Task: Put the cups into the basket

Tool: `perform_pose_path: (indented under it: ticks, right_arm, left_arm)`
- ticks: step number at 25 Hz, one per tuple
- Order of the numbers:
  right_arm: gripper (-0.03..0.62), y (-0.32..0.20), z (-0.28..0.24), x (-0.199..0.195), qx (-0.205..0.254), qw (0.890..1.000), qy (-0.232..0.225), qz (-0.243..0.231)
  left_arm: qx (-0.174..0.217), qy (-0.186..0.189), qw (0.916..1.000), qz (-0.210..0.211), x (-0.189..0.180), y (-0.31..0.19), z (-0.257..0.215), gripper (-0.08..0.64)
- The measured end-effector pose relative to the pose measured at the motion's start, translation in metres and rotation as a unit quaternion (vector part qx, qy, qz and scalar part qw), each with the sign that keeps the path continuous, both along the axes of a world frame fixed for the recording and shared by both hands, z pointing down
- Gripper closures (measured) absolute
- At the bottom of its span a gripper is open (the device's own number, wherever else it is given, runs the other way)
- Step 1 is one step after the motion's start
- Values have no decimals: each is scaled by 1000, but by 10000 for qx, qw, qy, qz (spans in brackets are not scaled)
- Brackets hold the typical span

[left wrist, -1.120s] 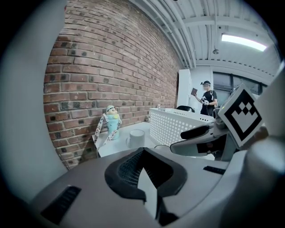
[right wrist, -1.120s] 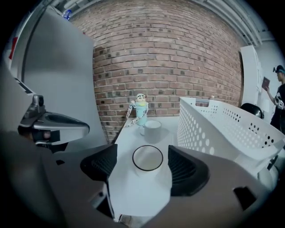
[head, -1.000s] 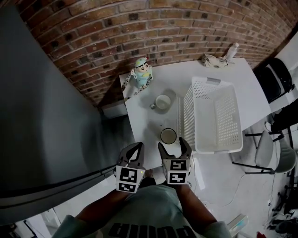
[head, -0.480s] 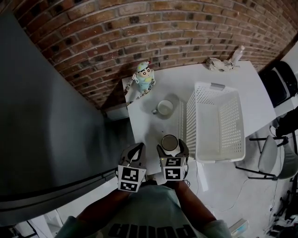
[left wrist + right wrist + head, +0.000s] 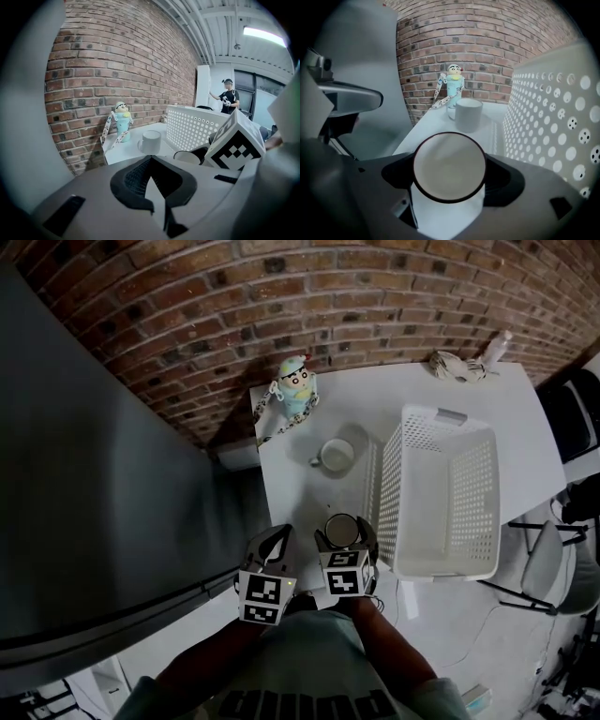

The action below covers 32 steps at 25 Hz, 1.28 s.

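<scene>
Cup (image 5: 449, 165) between just-opened fingers (image 5: 502, 183) of right gripper (image 5: 449, 176), beside basket (image 5: 553, 117)

A cartoon-figure bottle (image 5: 294, 387) stands on the white table (image 5: 394, 399) against a brick wall (image 5: 281, 296).

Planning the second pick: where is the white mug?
Head view: the white mug stands on the table, left of the basket, below-right of the doll bottle.

We are seeing a dark-rimmed cup (image 5: 341, 530) standing upright near the front edge of the counter (image 5: 291, 484), just beside the near left corner of the white perforated basket (image 5: 386, 493). A white mug (image 5: 336, 455) is sitting upright farther back, handle pointing left. Both are standing outside the basket.
</scene>
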State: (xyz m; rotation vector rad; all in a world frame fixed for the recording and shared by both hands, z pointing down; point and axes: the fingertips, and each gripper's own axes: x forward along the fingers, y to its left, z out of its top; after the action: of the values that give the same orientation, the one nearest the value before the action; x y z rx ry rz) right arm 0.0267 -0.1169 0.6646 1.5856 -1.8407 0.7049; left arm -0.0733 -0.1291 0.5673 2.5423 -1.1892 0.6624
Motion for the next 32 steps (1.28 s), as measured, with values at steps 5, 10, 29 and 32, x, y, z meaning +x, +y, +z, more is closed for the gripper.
perform_pose_path:
  ticks: [5,10,29,32]
  right_arm:
    - [201,-4,2,0,9,10000,17,-94]
    - [201,-2,-8,-2,40,9999,-65,-155]
    - [201,-2,-206,-33,1353,9888,-566,-293]
    - [201,-2,-222,-18,1445,9876,-537,-287]
  left_arm:
    - [-65,-43,9998,-173,-3,-5,6,552]
    - [-10,-4,9995,-303,-6,-11,1,552]
    - [451,389,9965,-589,-34,-2,-83,552]
    - [600,427,9958,-536,-19,-5,-100,552]
